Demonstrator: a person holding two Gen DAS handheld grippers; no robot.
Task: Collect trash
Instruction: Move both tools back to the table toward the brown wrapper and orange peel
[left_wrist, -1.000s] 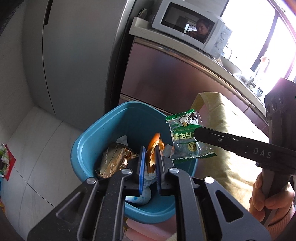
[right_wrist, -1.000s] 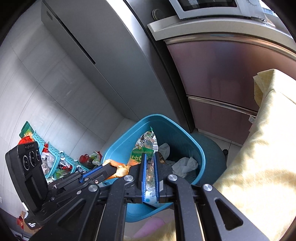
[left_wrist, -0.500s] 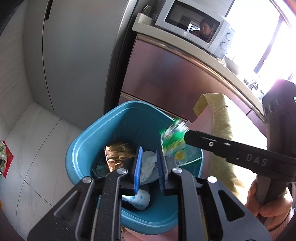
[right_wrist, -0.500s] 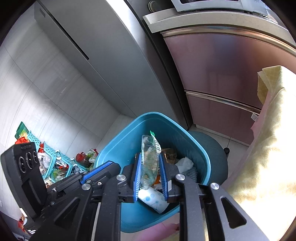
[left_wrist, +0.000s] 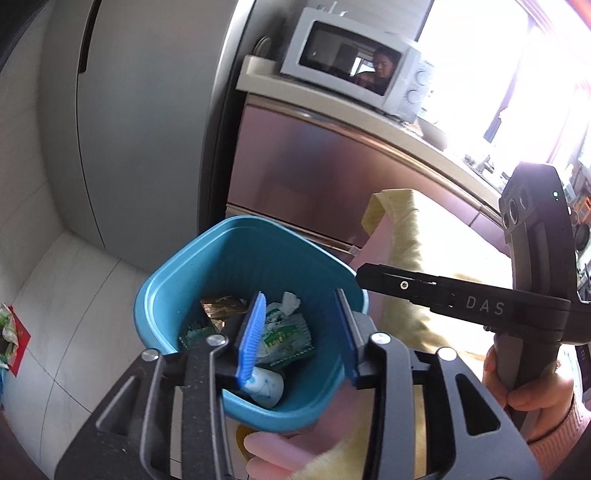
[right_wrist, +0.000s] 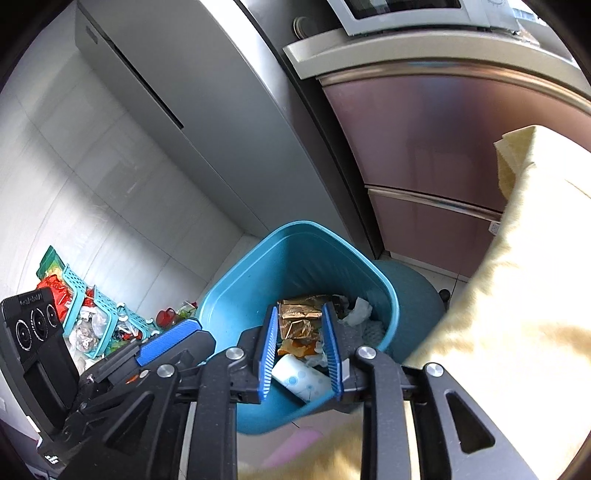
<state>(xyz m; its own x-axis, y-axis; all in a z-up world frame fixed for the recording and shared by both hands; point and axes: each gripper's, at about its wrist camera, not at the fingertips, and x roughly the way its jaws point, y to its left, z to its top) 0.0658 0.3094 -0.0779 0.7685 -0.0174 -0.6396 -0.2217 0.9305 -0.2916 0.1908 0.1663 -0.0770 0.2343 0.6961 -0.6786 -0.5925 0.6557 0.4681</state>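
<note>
Spotting loose red-and-green packets (left_wrist: 13, 338) on the floor (left_wrist: 74, 295) at far left, well apart from everything else. Moving right: hovering the left hand-held gripper (left_wrist: 300, 293) over the blue bin (left_wrist: 155, 295), jaws spread wide, gripping nothing. Looking straight down past its pads at the collected trash inside: gold foil wrapper (left_wrist: 221, 306) toward the left wall, green-and-white wrapper (left_wrist: 286, 332) lying flat between the fingers, long axis slanting from upper left down to lower right, white dotted tube (left_wrist: 267, 384) nearest the camera. Further right, holding the right hand-held gripper (right_wrist: 300, 306) above the same bin, jaws likewise apart and empty, alongside the yellow cloth (right_wrist: 517, 295). Judging both drops done; reaching next for the floor packets probably falling to the left hand, being nearer.
</note>
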